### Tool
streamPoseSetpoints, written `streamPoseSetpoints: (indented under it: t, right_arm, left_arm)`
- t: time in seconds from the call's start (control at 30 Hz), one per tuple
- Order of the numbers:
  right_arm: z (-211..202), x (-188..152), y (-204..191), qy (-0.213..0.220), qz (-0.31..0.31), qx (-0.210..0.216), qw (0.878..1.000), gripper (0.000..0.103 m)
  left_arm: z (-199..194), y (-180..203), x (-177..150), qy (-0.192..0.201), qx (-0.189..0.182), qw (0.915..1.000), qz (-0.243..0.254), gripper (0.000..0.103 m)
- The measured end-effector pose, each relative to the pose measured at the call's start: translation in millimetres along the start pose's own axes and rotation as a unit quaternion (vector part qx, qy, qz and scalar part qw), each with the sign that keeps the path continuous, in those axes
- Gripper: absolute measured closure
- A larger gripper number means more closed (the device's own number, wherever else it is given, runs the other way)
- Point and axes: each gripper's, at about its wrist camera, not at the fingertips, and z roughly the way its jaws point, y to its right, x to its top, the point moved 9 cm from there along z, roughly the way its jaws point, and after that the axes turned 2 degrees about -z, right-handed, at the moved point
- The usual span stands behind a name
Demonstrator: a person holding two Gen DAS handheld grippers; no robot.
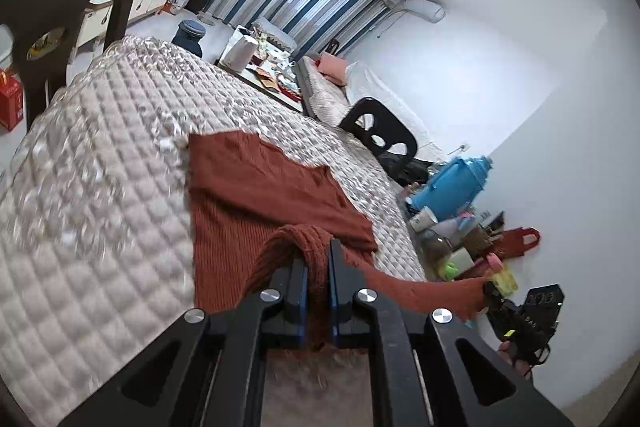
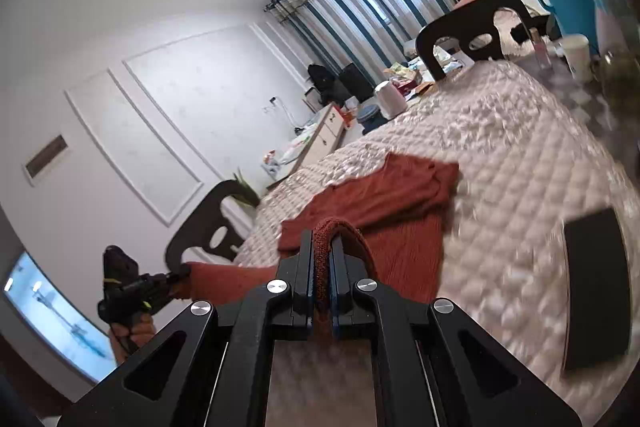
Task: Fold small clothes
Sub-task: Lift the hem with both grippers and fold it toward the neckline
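Note:
A rust-red knitted garment [image 1: 256, 195] lies on the quilted beige table cover [image 1: 100, 167], with its near hem lifted off the surface. My left gripper [image 1: 318, 251] is shut on a bunched fold of that hem. The hem stretches right to my right gripper [image 1: 490, 291], seen from the side. In the right wrist view my right gripper [image 2: 323, 247] is shut on another fold of the red garment [image 2: 400, 195]. My left gripper [image 2: 176, 273] holds the far end at the left. The rest of the garment lies flat beyond the fingers.
A dark flat rectangular object [image 2: 596, 291] lies on the cover to the right. Black chairs [image 1: 380, 135] [image 2: 464, 31] stand around the table. A blue thermos jug [image 1: 452, 187], cups and clutter crowd the far right edge. A white kettle [image 1: 240, 53] stands behind.

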Motion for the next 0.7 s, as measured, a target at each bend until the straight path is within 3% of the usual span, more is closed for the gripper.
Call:
streamPoseSetpoints:
  t: [0.2,0.33,0.7]
  right_arm:
    - [45.2,39.0,13.7,-0.007,-0.001,-0.024,1.0,0.098]
    - [81.1,59.4,33.3,-0.024,0.01,-0.04,0.999,0.098]
    - [186.7,82.6,105.7,-0.089,0.054,-0.094,0.99,0.098]
  left_arm:
    - [41.7,-6.8,41.9,-0.012,-0.003,0.9998,-0.018,0.093]
    - [69.4,-22.4,66.8,-0.008,0.018,0.9991,-0.037,0.093]
    - [167.5,-81.6,107.6,-0.049,0.077,0.9913,-0.095,0.093]
